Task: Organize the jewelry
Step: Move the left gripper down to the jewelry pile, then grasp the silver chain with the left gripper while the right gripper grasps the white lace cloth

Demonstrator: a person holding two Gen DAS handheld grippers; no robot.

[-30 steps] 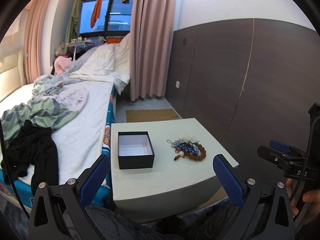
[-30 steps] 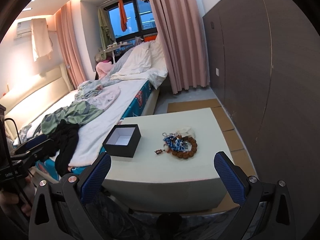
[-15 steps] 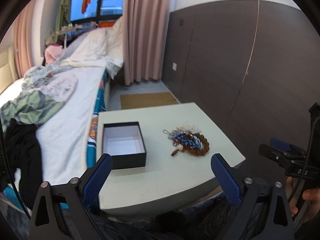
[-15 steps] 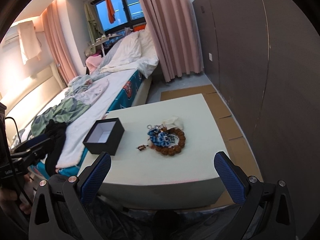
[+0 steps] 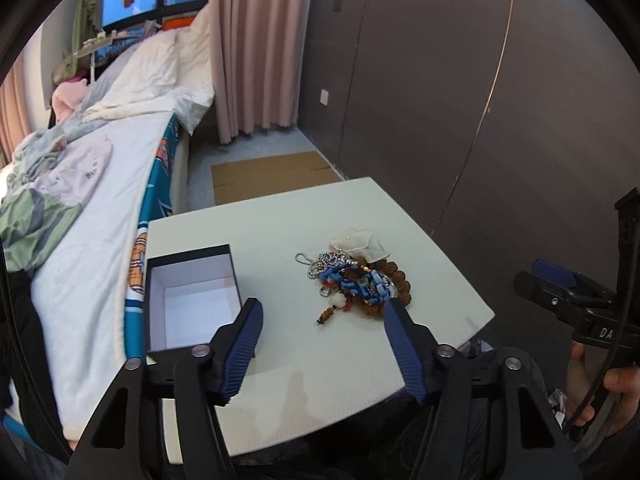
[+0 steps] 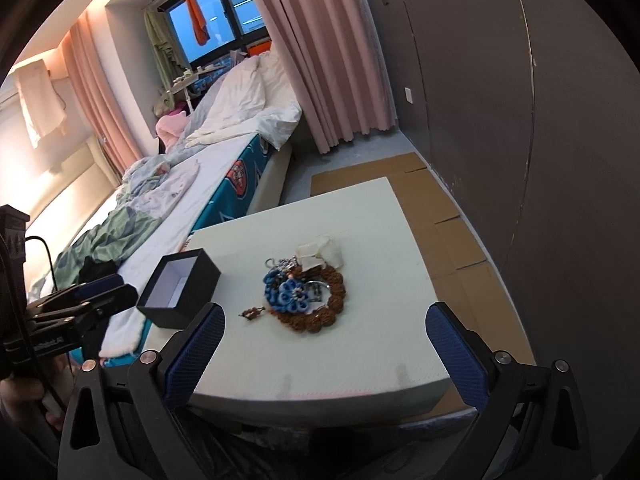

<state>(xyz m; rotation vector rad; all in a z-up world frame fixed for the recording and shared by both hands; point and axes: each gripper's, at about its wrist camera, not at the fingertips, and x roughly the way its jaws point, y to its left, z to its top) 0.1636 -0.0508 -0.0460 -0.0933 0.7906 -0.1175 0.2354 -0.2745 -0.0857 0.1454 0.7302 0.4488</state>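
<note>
A tangle of jewelry, with a brown bead bracelet, blue woven pieces, a silver chain and a pale pouch, lies on the white table. Left of it stands an open black box with a white, empty inside. My left gripper hovers over the table's near part, short of the pile, and its jaws are closing with nothing between them. My right gripper stands wide open above the table's near edge, nothing in it.
A bed with rumpled clothes and bedding runs along the table's left side. A dark panelled wall stands to the right, with cardboard sheets on the floor beside it. A pink curtain hangs at the back.
Both grippers have come forward and lower toward the table, so the box and the jewelry look larger. The left gripper's jaws have narrowed markedly; the right gripper's stay wide.
</note>
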